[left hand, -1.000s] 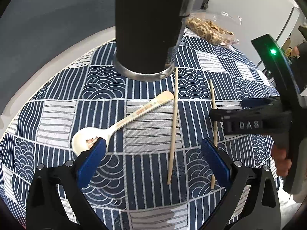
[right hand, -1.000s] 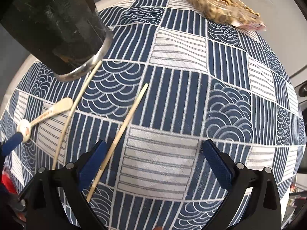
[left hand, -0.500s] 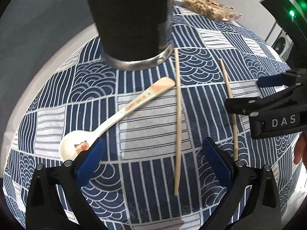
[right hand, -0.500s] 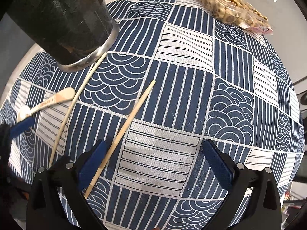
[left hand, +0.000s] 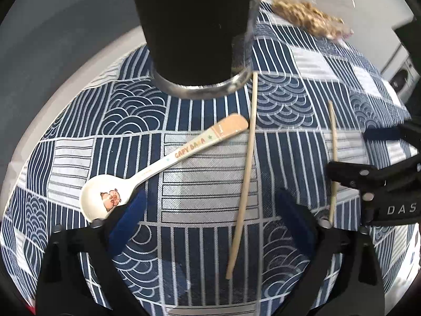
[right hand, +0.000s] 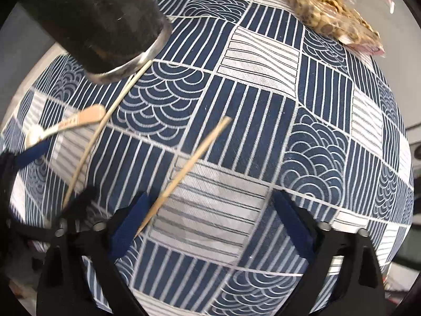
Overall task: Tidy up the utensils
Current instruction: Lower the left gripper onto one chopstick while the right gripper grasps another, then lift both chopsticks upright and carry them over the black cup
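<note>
Counter (left hand: 86, 73) first, round and pale, with a navy patchwork cloth (left hand: 210, 184) spread over it, and a tall dark cup (left hand: 194, 26) with a steel rim standing at the far side. A clear bag of snacks (right hand: 329, 18) sits beyond, well apart from the action. Down to the utensils now: a white spoon (left hand: 147, 173) with a cartoon animal in its bowl lies slantwise near the cup, one chopstick (left hand: 244, 173) lies just beside the spoon's handle end with its far tip close to the cup's rim, and a second chopstick (right hand: 184, 173) lies off to the right. Left claw (left hand: 210, 218) hangs over the cloth, jaws wide but just been closing in, the first chopstick lying between them untouched, the spoon's bowl just outside the left finger. Right claw (right hand: 210, 218) points down, jaws also just been narrowing, the second chopstick's near end just inside its left finger, nothing pinched yet. This looks like the pickup step: each claw needs to drop, centre on its stick and squeeze, then presumably carry it to the cup.
</note>
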`<state>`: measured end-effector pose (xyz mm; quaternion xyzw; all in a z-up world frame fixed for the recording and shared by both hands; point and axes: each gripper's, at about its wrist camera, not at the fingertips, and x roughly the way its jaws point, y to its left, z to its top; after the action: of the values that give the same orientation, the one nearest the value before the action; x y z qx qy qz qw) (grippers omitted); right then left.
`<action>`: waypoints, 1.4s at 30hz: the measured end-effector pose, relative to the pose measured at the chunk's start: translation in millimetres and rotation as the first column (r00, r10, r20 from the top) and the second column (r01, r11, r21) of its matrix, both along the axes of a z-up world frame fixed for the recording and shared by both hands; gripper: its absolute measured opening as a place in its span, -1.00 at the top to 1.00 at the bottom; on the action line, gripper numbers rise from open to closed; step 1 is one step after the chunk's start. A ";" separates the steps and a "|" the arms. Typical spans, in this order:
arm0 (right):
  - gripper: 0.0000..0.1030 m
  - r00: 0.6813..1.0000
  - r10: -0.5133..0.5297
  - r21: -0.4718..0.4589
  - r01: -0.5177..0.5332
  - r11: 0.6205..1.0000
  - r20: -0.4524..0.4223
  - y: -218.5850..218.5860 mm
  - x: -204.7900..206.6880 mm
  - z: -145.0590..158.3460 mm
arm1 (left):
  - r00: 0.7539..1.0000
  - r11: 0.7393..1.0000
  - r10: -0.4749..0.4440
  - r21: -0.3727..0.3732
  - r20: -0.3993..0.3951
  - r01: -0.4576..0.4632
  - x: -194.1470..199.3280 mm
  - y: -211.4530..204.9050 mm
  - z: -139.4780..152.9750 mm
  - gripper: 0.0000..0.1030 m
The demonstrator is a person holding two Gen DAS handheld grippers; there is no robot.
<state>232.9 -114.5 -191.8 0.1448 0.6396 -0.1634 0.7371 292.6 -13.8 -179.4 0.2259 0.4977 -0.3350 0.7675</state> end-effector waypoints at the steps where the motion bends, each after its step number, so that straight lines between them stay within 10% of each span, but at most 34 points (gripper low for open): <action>1: -0.09 1.000 -0.001 0.001 0.001 1.000 0.000 -2.0 -3.9 3.6 | 1.000 1.000 0.002 -0.004 0.001 -0.002 -3.2 -1.1 2.6 -0.37; 3: 0.73 1.000 0.015 0.007 -0.015 1.000 -0.007 -7.1 -11.1 7.4 | 1.000 1.000 -0.007 -0.008 0.000 0.007 -12.3 -5.2 6.9 0.08; 7: 0.91 1.000 0.025 0.074 -0.026 0.997 0.007 -30.3 -25.9 9.2 | 0.998 1.000 -0.028 -0.005 -0.049 0.028 -28.2 -17.9 8.6 0.90; 18: 0.91 1.000 -0.015 0.200 0.016 0.980 -0.010 -129.5 -81.3 14.6 | 0.968 0.984 0.156 -0.053 -0.199 -0.170 -64.4 -0.1 3.9 0.91; 31: 0.91 0.989 0.085 0.224 -0.110 0.968 0.119 -203.5 -83.1 47.7 | 0.816 0.857 0.463 -0.061 -0.345 -0.512 -123.3 45.8 -1.7 0.90; 42: 0.91 0.960 0.170 0.208 -0.217 0.954 0.224 -221.1 -80.7 80.5 | 0.743 0.763 0.573 -0.106 -0.346 -0.638 -157.0 62.3 14.0 0.90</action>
<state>152.2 -335.7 -111.3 0.1815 0.5863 0.0008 0.7895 135.6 48.5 -165.4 -0.0865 0.6122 -0.1477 0.7719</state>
